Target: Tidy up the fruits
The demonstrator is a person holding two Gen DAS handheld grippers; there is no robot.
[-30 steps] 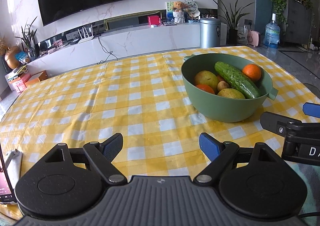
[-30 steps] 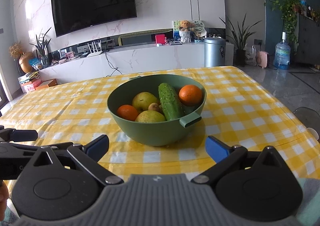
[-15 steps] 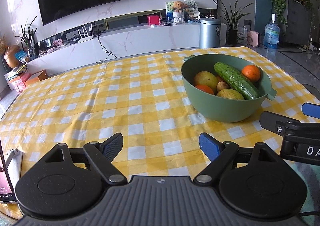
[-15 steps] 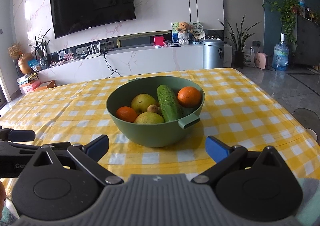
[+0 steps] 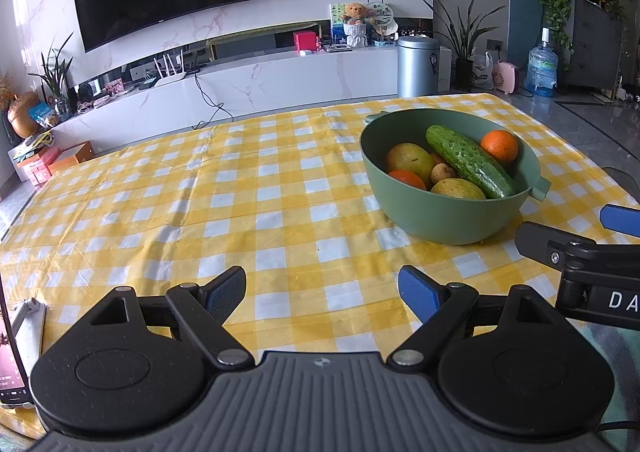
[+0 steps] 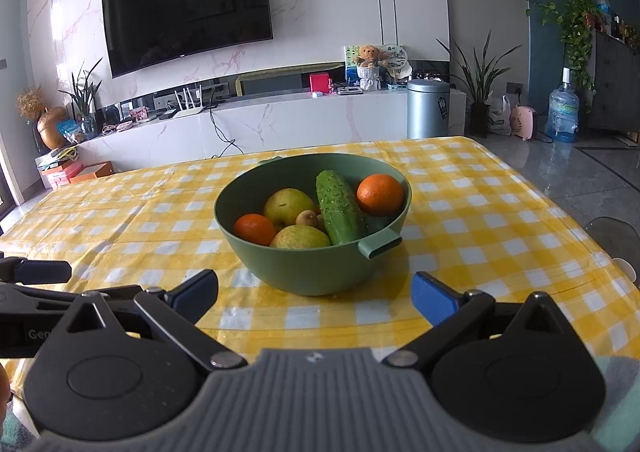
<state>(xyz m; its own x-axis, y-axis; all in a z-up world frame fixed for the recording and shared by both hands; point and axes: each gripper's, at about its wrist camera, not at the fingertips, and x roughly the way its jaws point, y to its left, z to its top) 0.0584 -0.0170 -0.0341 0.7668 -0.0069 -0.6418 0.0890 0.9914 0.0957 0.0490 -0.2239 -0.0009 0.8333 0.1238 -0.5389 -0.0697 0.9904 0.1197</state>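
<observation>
A green bowl (image 6: 308, 272) (image 5: 444, 220) stands on the yellow checked tablecloth (image 6: 480, 212) (image 5: 240, 204). It holds a cucumber (image 6: 338, 208) (image 5: 468, 160), two oranges (image 6: 380, 194) (image 6: 255, 228), two yellow-green pears (image 6: 288, 204) (image 6: 300, 238) and a small brown fruit (image 6: 306, 217). My right gripper (image 6: 314, 292) is open and empty, just in front of the bowl. My left gripper (image 5: 322, 288) is open and empty, over bare cloth left of the bowl. Each gripper shows at the edge of the other's view.
A phone on a white stand (image 5: 20, 348) sits at the table's near left edge. The table's right edge (image 6: 600, 252) drops to a tiled floor. A TV wall and a white cabinet (image 6: 280, 120) lie beyond the table's far edge.
Both grippers have drawn back and risen slightly, so the bowl sits a little farther away. Both stay open. The fruit has not moved.
</observation>
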